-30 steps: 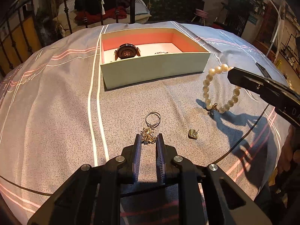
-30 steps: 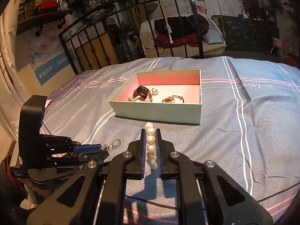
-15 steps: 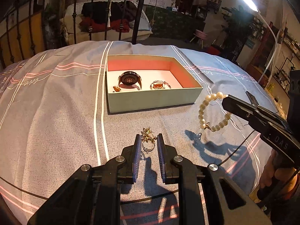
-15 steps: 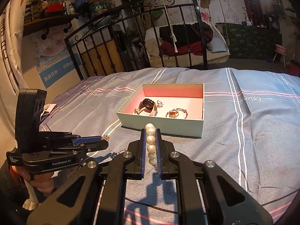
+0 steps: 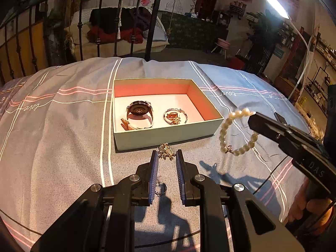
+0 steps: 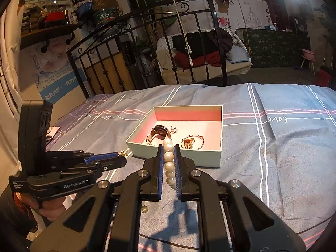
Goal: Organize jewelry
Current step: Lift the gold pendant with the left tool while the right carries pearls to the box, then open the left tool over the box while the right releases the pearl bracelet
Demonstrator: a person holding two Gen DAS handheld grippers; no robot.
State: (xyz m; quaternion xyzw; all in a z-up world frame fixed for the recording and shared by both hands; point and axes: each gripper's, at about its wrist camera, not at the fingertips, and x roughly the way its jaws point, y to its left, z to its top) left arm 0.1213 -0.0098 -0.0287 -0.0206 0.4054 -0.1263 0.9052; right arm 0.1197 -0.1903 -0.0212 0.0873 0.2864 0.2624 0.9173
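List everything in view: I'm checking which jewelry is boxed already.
bedspread: one, grey-blue, striped, underneath everything
box: one, pale green, pink lining, on bedspread
watch: one, dark face, box left
bangle: one, gold, box, right of watch
trinket: one, silvery, box, behind watch
stud: one, gold, on bedspread
pearl bracelet: one, white, lifted
charm keyring: one, gold, lifted
left hand-held gripper: black, grips charm keyring
right hand-held gripper: black, grips pearl bracelet

Right gripper (image 6: 168, 147) clamped on pearl bracelet (image 6: 169, 166), raised near front wall of open box (image 6: 178, 155). Watch (image 6: 159, 132) and bangle (image 6: 192, 141) inside box. Left gripper (image 6: 120, 157) at left, pinching gold trinket (image 6: 122, 153), above striped bedspread (image 6: 283, 147).
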